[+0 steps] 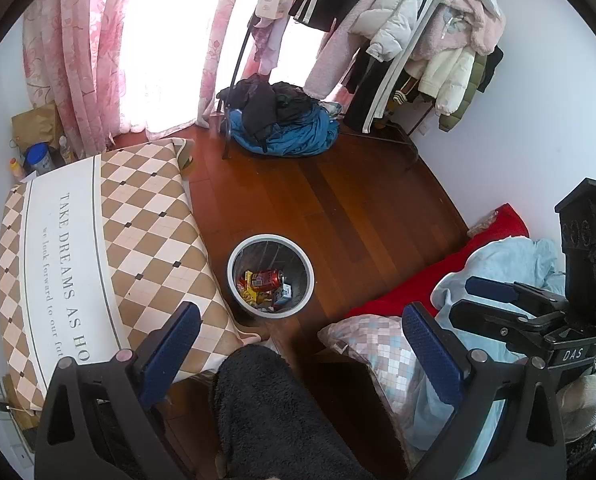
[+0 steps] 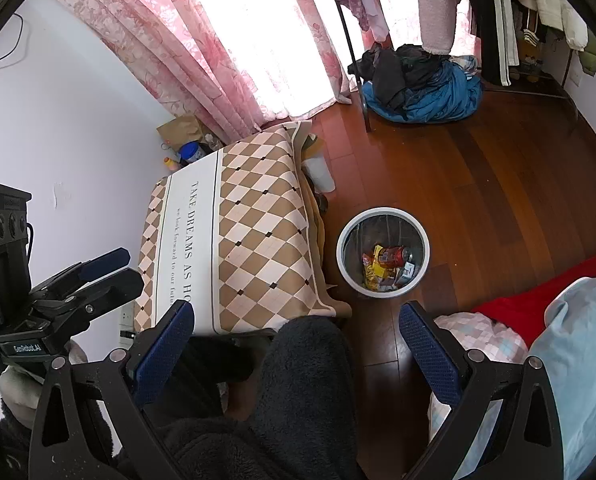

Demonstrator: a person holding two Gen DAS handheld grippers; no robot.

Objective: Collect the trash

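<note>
Trash sits in the white bin on the floor; your left tool and right tool both gape empty.

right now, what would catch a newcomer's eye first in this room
Probably the white-rimmed trash bin on the dark wood floor, already holding a red can and bright wrappers. Left of it lies a checked cushion printed "TAKE DREAMS AS", and behind it pink curtains glow against the window. Both the left gripper and the right gripper are open and empty.
</note>
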